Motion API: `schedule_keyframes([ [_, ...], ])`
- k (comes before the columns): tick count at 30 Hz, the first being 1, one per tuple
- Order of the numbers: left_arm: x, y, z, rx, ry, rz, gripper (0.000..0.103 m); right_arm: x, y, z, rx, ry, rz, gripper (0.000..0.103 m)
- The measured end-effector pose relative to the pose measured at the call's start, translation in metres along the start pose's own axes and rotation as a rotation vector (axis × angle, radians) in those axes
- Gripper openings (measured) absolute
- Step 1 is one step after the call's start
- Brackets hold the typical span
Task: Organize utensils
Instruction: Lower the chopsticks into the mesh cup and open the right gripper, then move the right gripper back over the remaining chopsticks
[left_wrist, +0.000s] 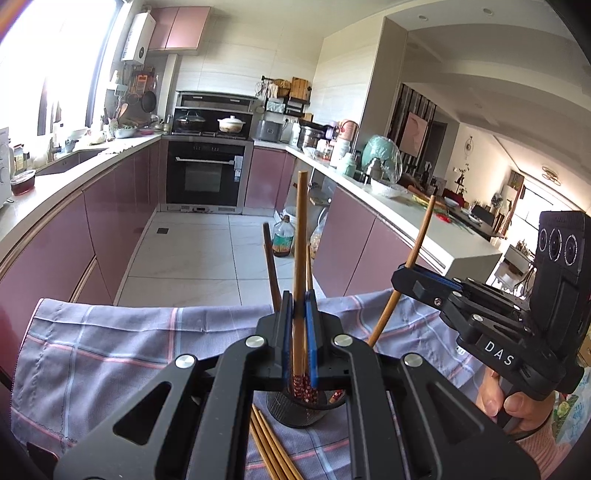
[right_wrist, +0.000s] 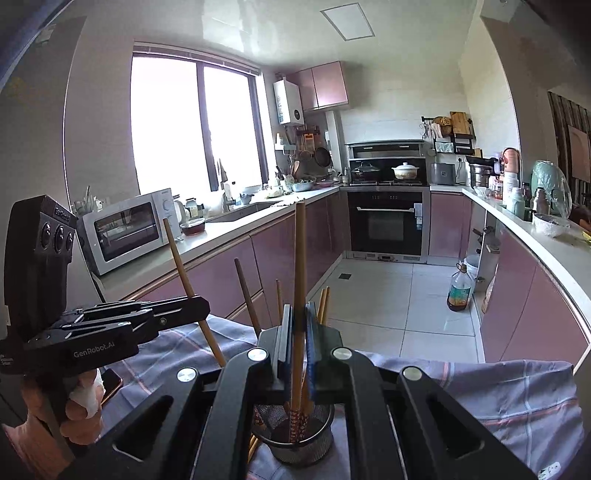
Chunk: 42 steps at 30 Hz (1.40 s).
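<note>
My left gripper is shut on a wooden chopstick that stands almost upright, its red-patterned end down in a black mesh holder. My right gripper is shut on a second chopstick, also upright over the mesh holder. In each view the other gripper shows from the side with its chopstick tilted: the right gripper and the left gripper. A dark chopstick and others stand in the holder. Several loose chopsticks lie on the checked cloth.
The cloth covers a surface at the near edge of a kitchen aisle. A brown bottle stands on the tiled floor by the right counter. A microwave sits on the left counter. A hand grips the left gripper's handle.
</note>
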<state>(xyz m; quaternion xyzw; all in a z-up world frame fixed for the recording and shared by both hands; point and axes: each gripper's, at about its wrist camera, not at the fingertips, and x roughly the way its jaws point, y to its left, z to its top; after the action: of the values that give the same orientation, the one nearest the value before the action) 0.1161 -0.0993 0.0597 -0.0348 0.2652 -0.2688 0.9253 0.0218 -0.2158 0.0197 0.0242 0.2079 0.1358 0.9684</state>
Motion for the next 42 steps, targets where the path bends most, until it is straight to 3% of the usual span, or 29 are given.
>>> schedule_keyframes([
  [16,0.058,0.024,-0.019,-0.036,0.157,0.015,0.008,0.053,-0.016,-0.022,0.066,0.176,-0.034,0.009],
  [21,0.070,0.038,-0.026,-0.063,0.165,0.035,0.020,0.056,-0.020,-0.025,0.080,0.181,-0.046,0.010],
  [26,0.072,0.051,-0.034,-0.084,0.171,0.049,0.022,0.049,-0.019,-0.028,0.085,0.174,-0.039,0.016],
  [30,0.066,0.058,-0.046,-0.064,0.153,0.074,0.031,0.038,-0.013,-0.031,0.080,0.165,-0.014,0.020],
  [36,0.056,0.071,-0.081,-0.036,0.192,0.104,0.031,0.014,-0.001,-0.047,0.053,0.167,0.067,0.024],
  [42,0.055,0.076,-0.124,-0.005,0.276,0.117,0.031,0.011,0.018,-0.084,0.029,0.263,0.167,0.024],
])
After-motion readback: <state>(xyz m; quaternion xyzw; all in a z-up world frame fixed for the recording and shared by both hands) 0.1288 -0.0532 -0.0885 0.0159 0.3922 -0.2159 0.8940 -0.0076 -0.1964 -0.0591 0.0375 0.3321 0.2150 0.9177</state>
